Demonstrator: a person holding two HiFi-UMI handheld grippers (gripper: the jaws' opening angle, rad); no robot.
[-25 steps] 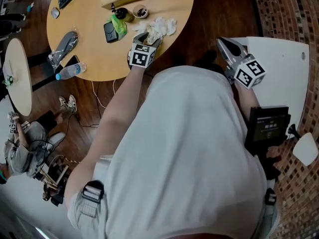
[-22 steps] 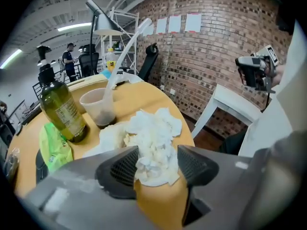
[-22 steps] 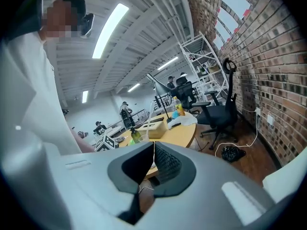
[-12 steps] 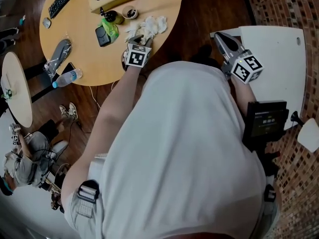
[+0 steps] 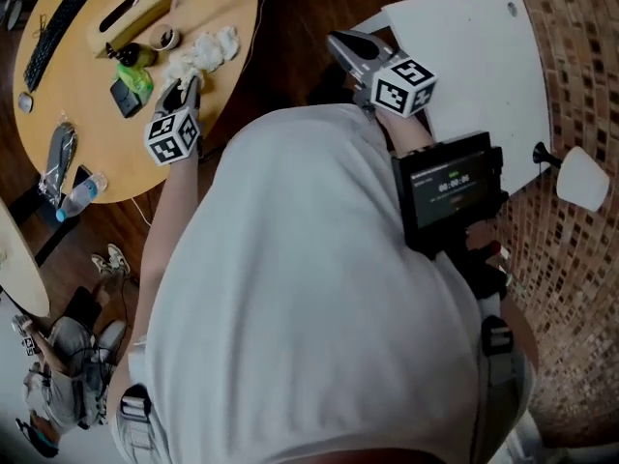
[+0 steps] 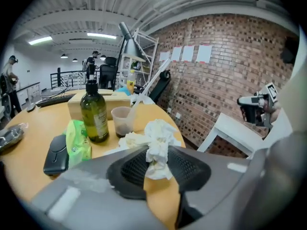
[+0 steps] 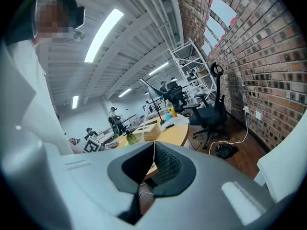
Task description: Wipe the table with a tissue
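The white tissue (image 6: 156, 138) is crumpled. One end is pinched in the left hand-held gripper (image 6: 157, 164), whose jaws have just been closing on it. The rest lies bunched near the edge of the round tan counter (image 6: 33, 121).

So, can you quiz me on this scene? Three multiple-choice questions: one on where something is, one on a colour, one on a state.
1. Where does the dark bottle stand? A on the round wooden table; B on the floor; C on a chair.
2. What colour is the packet beside the bottle? A red; B green; C blue.
3. The fingers of the left gripper are: A wide apart, empty; B closed on a tissue; C closed on the bottle.
Answers: A, it stands on the wood top; B, plainly green; B, the fingers have just been closing and pinch the tissue.
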